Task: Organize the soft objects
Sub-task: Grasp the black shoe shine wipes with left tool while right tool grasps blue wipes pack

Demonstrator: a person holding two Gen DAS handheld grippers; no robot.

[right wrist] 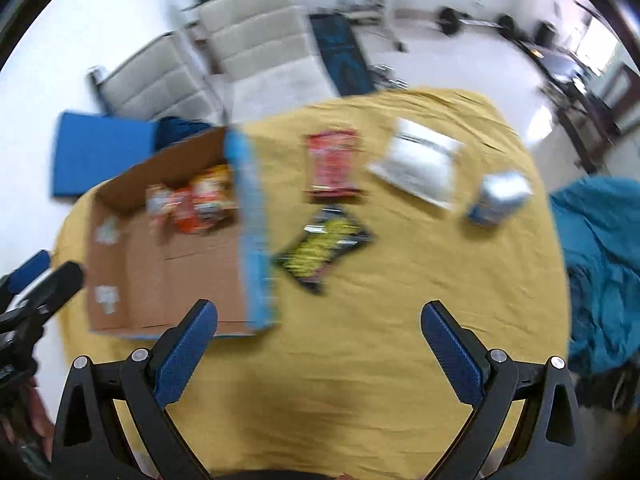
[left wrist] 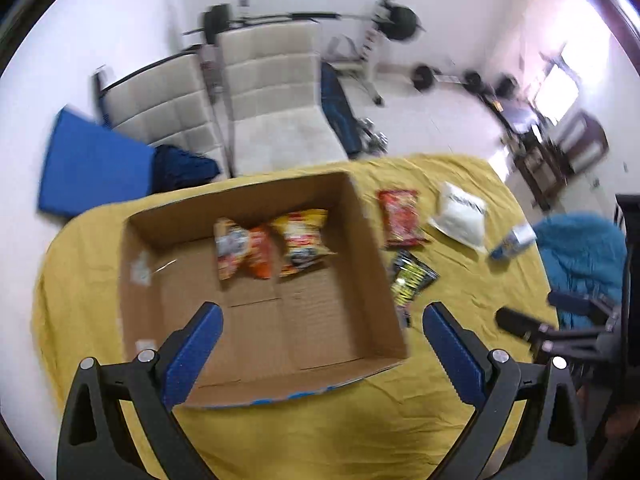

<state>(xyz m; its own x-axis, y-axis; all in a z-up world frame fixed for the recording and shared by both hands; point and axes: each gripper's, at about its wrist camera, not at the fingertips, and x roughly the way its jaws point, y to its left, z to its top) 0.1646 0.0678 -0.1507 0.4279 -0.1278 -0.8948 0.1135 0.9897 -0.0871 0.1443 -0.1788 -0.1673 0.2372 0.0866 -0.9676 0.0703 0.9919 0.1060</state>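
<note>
An open cardboard box [left wrist: 136, 280] [right wrist: 120, 280] sits on the yellow tablecloth [left wrist: 360, 420] and holds two snack packets, an orange one [left wrist: 244, 248] [right wrist: 176, 204] and a yellow one [left wrist: 302, 240] [right wrist: 212, 194]. To its right lie a red packet [left wrist: 402, 216] [right wrist: 332, 164], a black-and-yellow packet [left wrist: 410, 278] [right wrist: 324, 246], a white pouch [left wrist: 460, 216] [right wrist: 420, 164] and a small blue-white pack [left wrist: 514, 242] [right wrist: 500, 196]. My left gripper [left wrist: 322, 314] is open and empty above the box's near part. My right gripper [right wrist: 318, 312] is open and empty above bare cloth, nearer than the black-and-yellow packet.
Two beige chairs [left wrist: 248, 100] and a blue mat [left wrist: 92, 168] stand beyond the table. A teal cloth [right wrist: 600, 264] hangs at the table's right edge. Weight equipment [left wrist: 392, 20] is on the floor at the back. Both views are motion-blurred.
</note>
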